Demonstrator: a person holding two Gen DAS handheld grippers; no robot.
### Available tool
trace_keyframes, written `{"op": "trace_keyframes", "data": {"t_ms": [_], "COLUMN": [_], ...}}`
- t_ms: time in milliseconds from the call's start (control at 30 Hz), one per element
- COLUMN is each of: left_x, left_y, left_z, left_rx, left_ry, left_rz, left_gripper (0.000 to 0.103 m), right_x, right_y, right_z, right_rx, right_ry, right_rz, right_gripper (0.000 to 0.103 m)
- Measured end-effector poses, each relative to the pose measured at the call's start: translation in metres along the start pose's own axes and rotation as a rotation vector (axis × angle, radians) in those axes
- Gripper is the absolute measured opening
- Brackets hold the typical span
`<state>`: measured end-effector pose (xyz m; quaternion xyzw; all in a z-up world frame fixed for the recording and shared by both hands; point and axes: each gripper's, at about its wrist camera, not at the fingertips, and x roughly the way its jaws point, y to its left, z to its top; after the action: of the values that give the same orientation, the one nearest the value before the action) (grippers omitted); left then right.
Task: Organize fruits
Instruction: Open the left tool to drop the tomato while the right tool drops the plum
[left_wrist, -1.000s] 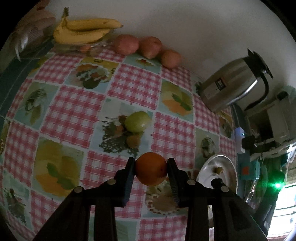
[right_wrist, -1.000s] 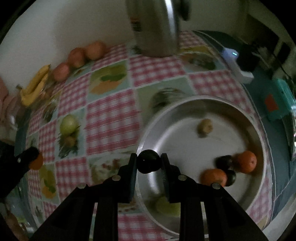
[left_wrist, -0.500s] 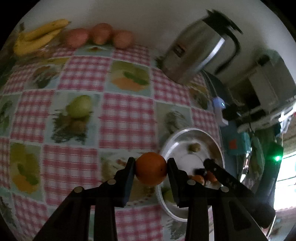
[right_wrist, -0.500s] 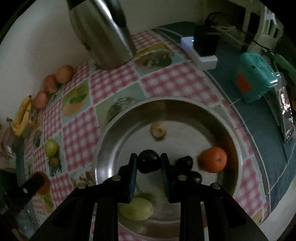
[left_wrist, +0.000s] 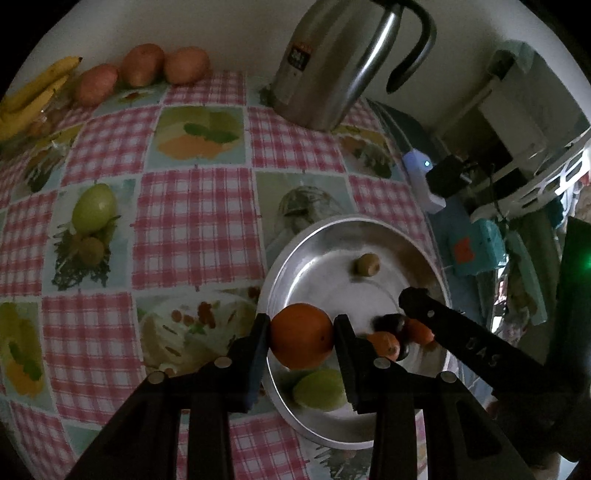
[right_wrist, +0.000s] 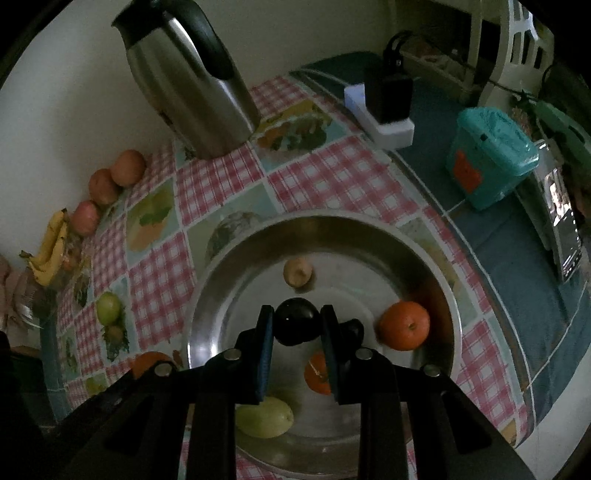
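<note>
My left gripper (left_wrist: 301, 334) is shut on an orange (left_wrist: 301, 336), held over the left rim of the steel bowl (left_wrist: 295, 258). My right gripper (right_wrist: 296, 326) is shut on a dark round fruit (right_wrist: 296, 321) above the middle of the same bowl (right_wrist: 436, 258). In the bowl lie an orange (right_wrist: 405, 325), a second orange (right_wrist: 317, 374) partly behind my right finger, a green pear-like fruit (right_wrist: 264, 417), a small tan fruit (right_wrist: 297, 271) and a dark fruit (right_wrist: 352, 328). A green fruit (left_wrist: 93, 206) with a small brown one (left_wrist: 88, 249) rests on the cloth at left.
A steel kettle (left_wrist: 332, 59) stands at the back by the wall. Three red-brown fruits (left_wrist: 142, 68) and bananas (left_wrist: 33, 99) line the back left edge. A white power strip (right_wrist: 380, 110), a teal box (right_wrist: 487, 155) and a phone (right_wrist: 563, 221) lie right of the checked cloth.
Both grippers have moved right with their fruits: the left from the cloth to the bowl's rim, the right from the bowl's left rim to over its middle.
</note>
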<state>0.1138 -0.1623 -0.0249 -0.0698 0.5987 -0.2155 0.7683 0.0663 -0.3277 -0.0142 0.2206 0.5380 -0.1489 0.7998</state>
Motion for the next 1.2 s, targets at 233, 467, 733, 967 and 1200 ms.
{"op": "trace_keyframes", "data": {"t_ms": [233, 467, 733, 967, 1200], "left_x": [0.016, 0.025, 0.024, 0.017, 0.018], "left_y": [-0.001, -0.001, -0.002, 0.000, 0.010], "left_z": [-0.005, -0.008, -0.006, -0.003, -0.003], "left_rx": [0.003, -0.003, 0.007, -0.001, -0.029], "left_ry": [0.042, 0.076, 0.076, 0.060, 0.072], "left_rz": [0.010, 0.023, 0.038, 0.039, 0.088], "left_gripper": [0.038, 0.038, 0.041, 0.067, 0.077], "right_x": [0.019, 0.022, 0.022, 0.019, 0.020], "right_y": [0.001, 0.002, 0.005, 0.003, 0.005], "right_z": [-0.006, -0.007, -0.005, -0.003, -0.003], "right_rx": [-0.010, -0.011, -0.024, -0.018, -0.022], "right_ry": [0.062, 0.089, 0.102, 0.093, 0.095], "right_rz": [-0.007, -0.001, -0.006, -0.010, -0.005], "right_gripper": [0.027, 0.027, 0.027, 0.043, 0.043]}}
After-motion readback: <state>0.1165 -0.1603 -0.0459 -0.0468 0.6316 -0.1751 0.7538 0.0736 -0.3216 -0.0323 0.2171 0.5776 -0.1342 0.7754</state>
